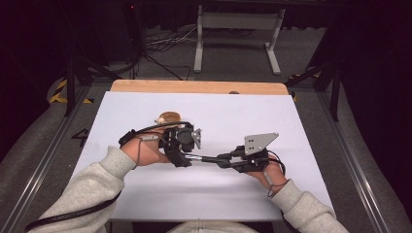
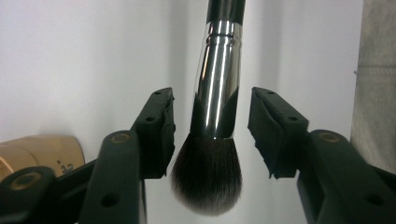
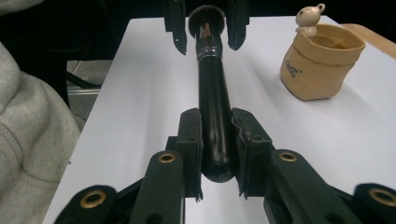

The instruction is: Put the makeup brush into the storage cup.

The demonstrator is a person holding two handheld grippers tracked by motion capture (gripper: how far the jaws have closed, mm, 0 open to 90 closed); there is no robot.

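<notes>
right gripper (image 3: 215, 154) is clamped on the butt end of the makeup brush (image 3: 214, 98), low centre of the right gripper view, pads pressed on both sides of the black handle. i read that as the carrying grip: it holds the brush level above the white table (image 1: 145, 194), bristles pointing away towards the top of that frame.

left gripper (image 2: 212, 130) sits at the bristle end. its jaws are spread, standing off either side of the chrome ferrule with a gap on each side, nothing pinched. looks to me like a hand-over, with the brush resting on the right side alone.

in the high view the two grippers meet mid-frame, brush bridging them, left gripper (image 1: 182, 141) left of centre, right gripper (image 1: 228, 160) right of centre.

around it: a tan pouch-shaped holder (image 3: 322, 65) with a little bear figure (image 3: 309, 16) on its rim, upper right of the right gripper view, near the left gripper in the high view. probably where the brush goes. nothing lies between the brush and it; the open left jaws round the bristles are the one thing i'd mind.
</notes>
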